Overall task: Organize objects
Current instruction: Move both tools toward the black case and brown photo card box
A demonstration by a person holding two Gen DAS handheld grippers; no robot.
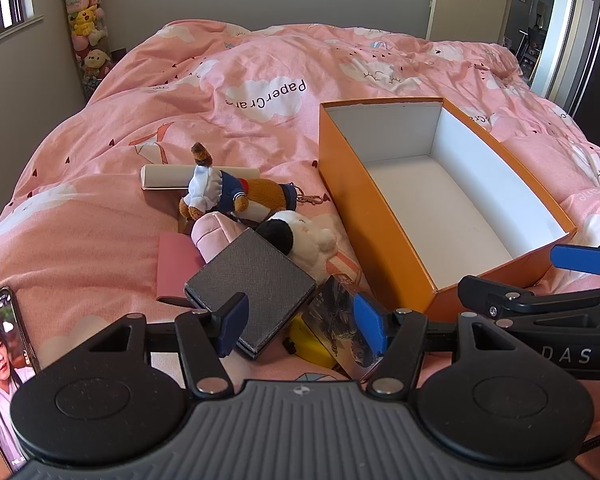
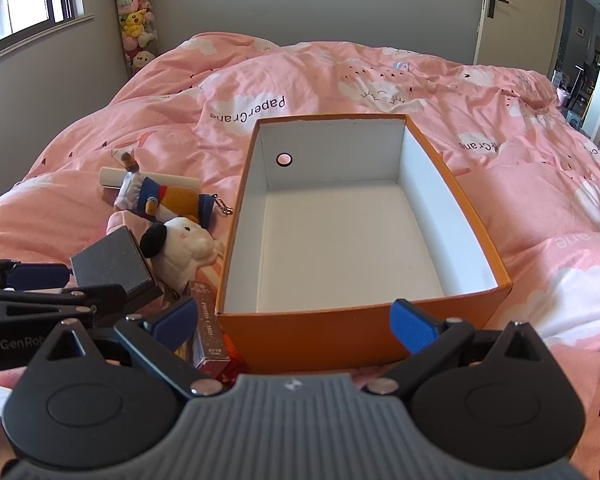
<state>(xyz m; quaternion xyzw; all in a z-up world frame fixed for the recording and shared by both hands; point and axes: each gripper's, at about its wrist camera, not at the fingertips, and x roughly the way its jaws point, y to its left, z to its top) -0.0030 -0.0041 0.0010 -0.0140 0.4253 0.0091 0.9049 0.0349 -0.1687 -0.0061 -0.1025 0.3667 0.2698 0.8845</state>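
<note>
1. The left gripper [image 1: 302, 326], black with blue rubber pads, sits low in the centre of the left wrist view with its jaws spread wide. The near corner of a flat dark grey textured case [image 1: 252, 286] lies between the pads; the left pad is just at its edge, but no pinch can be made out.
2. The right gripper [image 2: 296, 326] is low in the centre of the right wrist view, jaws spread fully and holding nothing. Its pads stand either side of the near orange wall of the box, close in front of it.
3. The task's things lie in a heap on a pink quilt with white clouds [image 1: 100, 152], left of centre in both views: the grey case on top, a white plush with a black ear [image 1: 300, 236] beside it, a brown plush in a navy sailor suit [image 1: 236, 196] behind, and a cream roll [image 1: 164, 178] at the back.
4. Under the case are a pink flat piece [image 1: 176, 268], a yellow object [image 1: 310, 340] and a glossy printed packet [image 1: 340, 320], partly hidden.
5. An open orange cardboard box with a smooth white inside [image 2: 364, 336] stands right of the heap, nothing in it; a round hole pierces its far left wall.
6. A phone with a lit screen [image 1: 4, 364] lies at the lower left of the left wrist view.
</note>
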